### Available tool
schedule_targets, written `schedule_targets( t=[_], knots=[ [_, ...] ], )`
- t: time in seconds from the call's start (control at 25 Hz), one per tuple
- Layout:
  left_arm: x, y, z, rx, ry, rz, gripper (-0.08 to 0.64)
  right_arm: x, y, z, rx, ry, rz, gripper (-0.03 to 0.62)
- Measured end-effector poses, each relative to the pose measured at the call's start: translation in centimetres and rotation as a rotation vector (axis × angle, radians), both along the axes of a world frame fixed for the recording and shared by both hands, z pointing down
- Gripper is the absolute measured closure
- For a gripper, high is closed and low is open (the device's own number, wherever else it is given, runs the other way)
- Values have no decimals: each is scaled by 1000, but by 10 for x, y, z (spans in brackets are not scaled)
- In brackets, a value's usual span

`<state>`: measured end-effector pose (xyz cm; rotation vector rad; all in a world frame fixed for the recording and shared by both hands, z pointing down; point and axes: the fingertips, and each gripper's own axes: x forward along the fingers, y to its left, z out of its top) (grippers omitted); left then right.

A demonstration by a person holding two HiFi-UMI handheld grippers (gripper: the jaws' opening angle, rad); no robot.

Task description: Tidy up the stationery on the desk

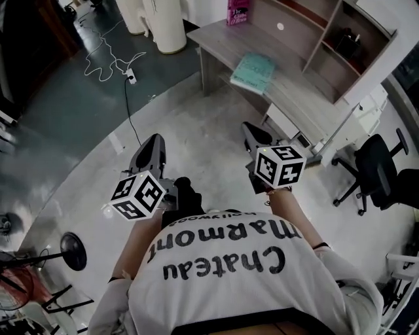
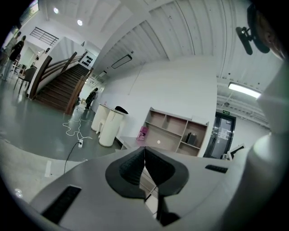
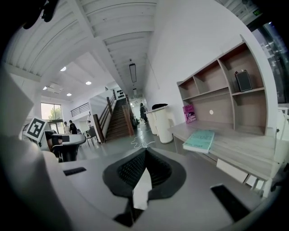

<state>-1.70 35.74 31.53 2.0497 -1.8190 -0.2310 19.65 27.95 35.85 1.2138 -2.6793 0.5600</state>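
Zero contact: holds left gripper [image 1: 154,142] and right gripper [image 1: 250,129] with jaws pressed together and empty, well short of desk [image 1: 298,88] on its front side; logs teal book [image 1: 254,72] flat at desk's front edge, long axis seemingly running toward desk's back, right gripper nearer.

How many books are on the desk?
2. The teal book lies flat on the desk. The pink book stands upright at its back. Others may be hidden in the shelves.
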Motion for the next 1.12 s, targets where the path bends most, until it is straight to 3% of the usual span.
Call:
schedule_targets(
  t=[0.32,0.56,0.84,1.12],
  knots=[
    [32,-25,10,-22,27,99,545,22,2,24,-57,-40,62,578],
    [35,-44,13,-26,35,134,545,27,-6,23,-68,-62,94,578],
    [38,-74,35,-62,63,175,545,15,-29,35,-95,-33,103,578],
    [12,-119,49,-95,88,181,545,-15,-73,43,-111,-10,98,578]
  ],
)
